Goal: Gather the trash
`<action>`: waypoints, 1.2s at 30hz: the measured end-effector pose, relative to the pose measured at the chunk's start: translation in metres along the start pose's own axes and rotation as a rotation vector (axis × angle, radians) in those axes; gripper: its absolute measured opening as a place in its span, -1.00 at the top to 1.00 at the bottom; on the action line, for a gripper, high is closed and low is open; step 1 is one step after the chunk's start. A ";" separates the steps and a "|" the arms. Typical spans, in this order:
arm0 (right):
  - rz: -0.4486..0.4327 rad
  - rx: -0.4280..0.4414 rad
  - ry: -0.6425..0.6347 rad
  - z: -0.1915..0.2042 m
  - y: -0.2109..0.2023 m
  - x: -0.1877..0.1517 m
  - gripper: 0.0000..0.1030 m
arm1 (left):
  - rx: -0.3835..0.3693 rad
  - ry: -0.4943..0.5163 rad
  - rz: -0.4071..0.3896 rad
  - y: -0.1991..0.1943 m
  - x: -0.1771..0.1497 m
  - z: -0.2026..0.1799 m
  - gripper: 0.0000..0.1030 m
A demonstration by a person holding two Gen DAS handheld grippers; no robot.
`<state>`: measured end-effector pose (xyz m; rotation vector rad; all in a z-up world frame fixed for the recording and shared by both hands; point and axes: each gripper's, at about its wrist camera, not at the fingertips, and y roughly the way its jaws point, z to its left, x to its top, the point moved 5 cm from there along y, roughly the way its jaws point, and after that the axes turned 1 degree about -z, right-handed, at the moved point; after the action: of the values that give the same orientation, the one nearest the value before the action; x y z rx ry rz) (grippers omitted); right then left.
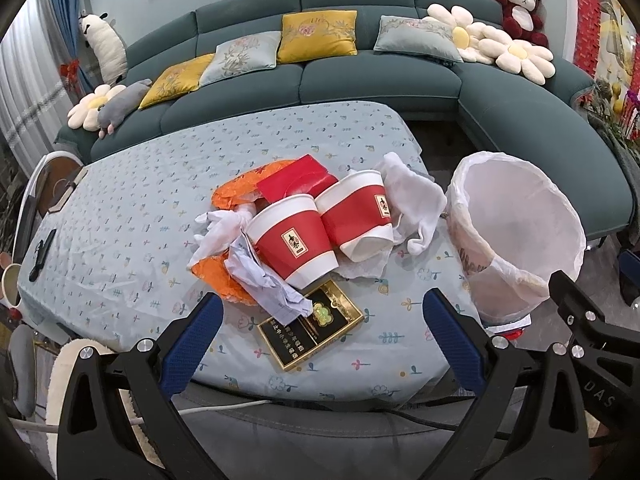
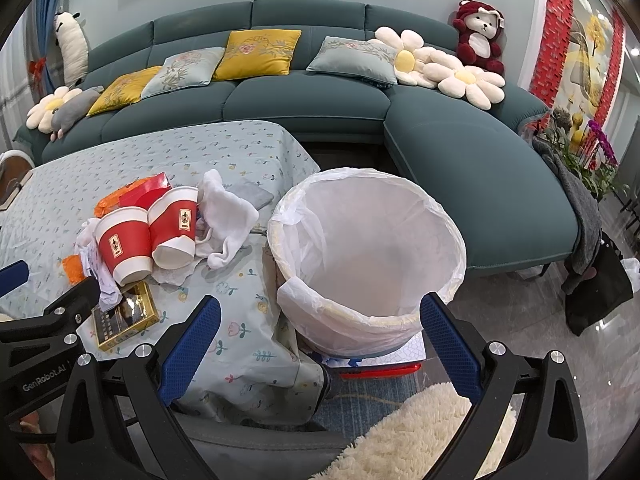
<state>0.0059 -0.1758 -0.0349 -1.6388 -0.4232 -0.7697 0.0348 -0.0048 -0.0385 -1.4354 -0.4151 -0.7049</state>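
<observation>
A pile of trash lies on the table: two red-and-white paper cups [image 1: 294,238] [image 1: 356,216] on their sides, crumpled white paper [image 1: 264,280], orange wrappers [image 1: 234,196], a red packet [image 1: 296,178], white cloth [image 1: 416,204] and a black-and-gold box [image 1: 312,324]. My left gripper [image 1: 320,340] is open and empty, just in front of the box. A white-lined trash bin [image 2: 368,256] stands beside the table's right edge. My right gripper [image 2: 320,344] is open and empty, in front of the bin. The cups [image 2: 124,246] also show in the right wrist view.
The table [image 1: 140,220] has a light blue flowered cloth. A teal sofa [image 1: 360,80] with cushions and plush toys runs behind it. A black object [image 1: 40,254] lies at the table's left. A fluffy cream rug [image 2: 400,432] and a dark garment [image 2: 588,232] lie on the right.
</observation>
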 end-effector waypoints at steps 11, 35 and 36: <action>0.004 0.002 0.001 0.001 0.004 0.002 -0.85 | 0.002 -0.025 -0.021 0.002 0.003 0.004 -0.85; 0.002 0.000 -0.006 0.000 0.004 0.000 -0.85 | 0.001 -0.030 -0.029 0.003 0.005 0.004 -0.86; 0.004 0.000 -0.008 0.001 0.005 0.000 -0.85 | 0.001 -0.031 -0.027 0.004 0.004 0.004 -0.86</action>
<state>0.0089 -0.1760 -0.0384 -1.6429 -0.4256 -0.7604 0.0411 -0.0014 -0.0381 -1.4438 -0.4590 -0.7050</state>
